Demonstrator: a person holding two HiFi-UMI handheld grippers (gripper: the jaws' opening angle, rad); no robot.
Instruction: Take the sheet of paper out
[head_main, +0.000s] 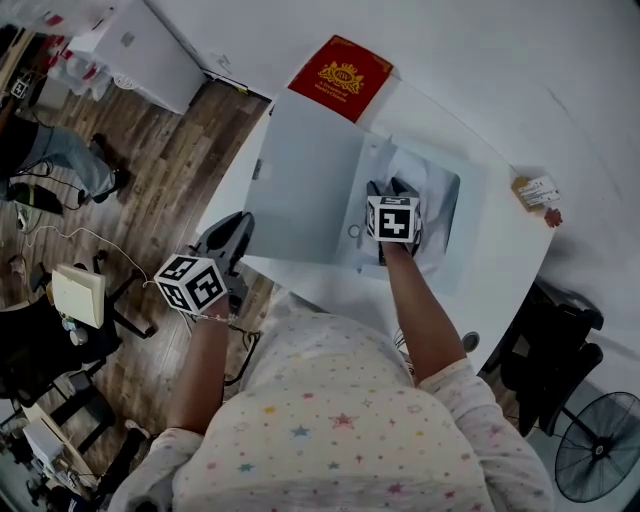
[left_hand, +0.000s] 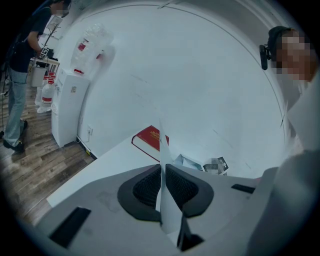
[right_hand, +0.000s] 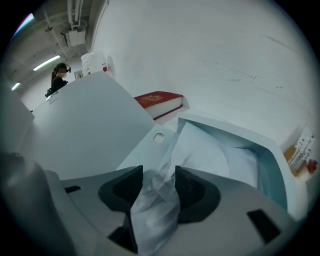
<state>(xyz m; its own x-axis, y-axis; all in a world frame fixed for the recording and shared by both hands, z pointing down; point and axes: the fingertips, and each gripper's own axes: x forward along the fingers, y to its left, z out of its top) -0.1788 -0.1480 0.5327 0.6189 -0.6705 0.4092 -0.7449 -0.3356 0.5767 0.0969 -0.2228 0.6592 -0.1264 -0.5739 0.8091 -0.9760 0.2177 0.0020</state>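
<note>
Crumpled translucent paper sheet (right_hand: 152, 212) tight in R gripper (right_hand: 159, 181); L gripper (left_hand: 163, 181) tight on lid (head_main: 310, 180).

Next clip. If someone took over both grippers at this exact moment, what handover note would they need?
Left gripper: shut on the edge of the box lid, holding it open.
Right gripper: down in the box, closed on the crumpled sheet of paper.
Things: the box sits on the white table, with a red book beyond it.
Done: lid open, paper gripped.
Left: lift the paper clear; most of it lies inside the box.
</note>
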